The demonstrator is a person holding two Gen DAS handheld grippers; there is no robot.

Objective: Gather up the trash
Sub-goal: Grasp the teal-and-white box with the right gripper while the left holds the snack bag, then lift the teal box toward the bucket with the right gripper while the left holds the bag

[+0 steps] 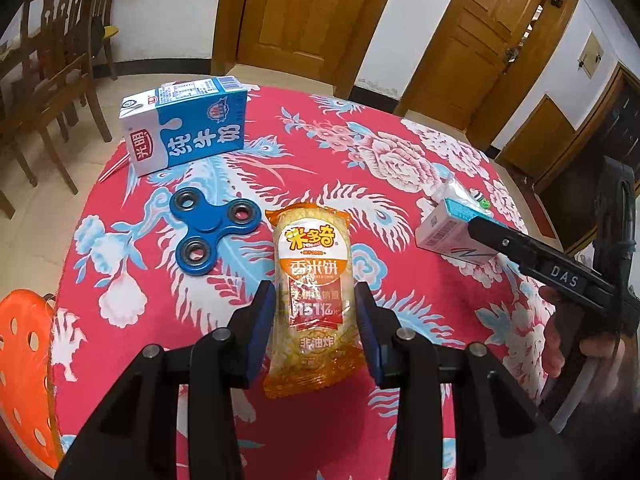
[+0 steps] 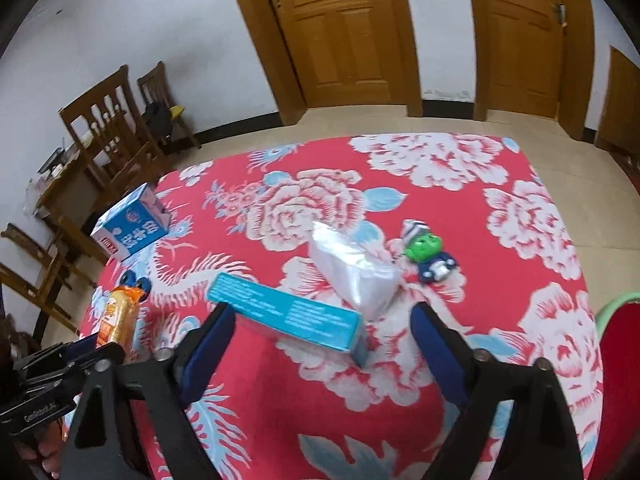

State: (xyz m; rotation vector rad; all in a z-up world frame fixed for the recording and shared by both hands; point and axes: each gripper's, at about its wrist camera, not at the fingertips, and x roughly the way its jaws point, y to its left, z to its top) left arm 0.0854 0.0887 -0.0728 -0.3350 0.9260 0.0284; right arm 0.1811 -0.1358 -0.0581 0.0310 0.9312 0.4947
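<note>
An orange rice-cracker packet (image 1: pixel 313 304) sits between the two blue pads of my left gripper (image 1: pixel 315 300), which is shut on it just above the red floral tablecloth (image 1: pixel 360 184); the packet also shows in the right wrist view (image 2: pixel 118 316). My right gripper (image 2: pixel 322 320) is open around a teal and white small box (image 2: pixel 288 314), its pads apart from the box sides. The same box shows in the left wrist view (image 1: pixel 452 232). A blue and white milk carton (image 1: pixel 184 128) lies at the table's far left. A clear plastic bag (image 2: pixel 354 268) lies just beyond the teal box.
A blue fidget spinner (image 1: pixel 210 230) lies left of the packet. A green-faced toy figure (image 2: pixel 428 254) lies right of the plastic bag. Wooden chairs (image 2: pixel 116 136) stand beyond the table's left edge, an orange stool (image 1: pixel 24 380) at its near left. Wooden doors (image 2: pixel 340 32) are behind.
</note>
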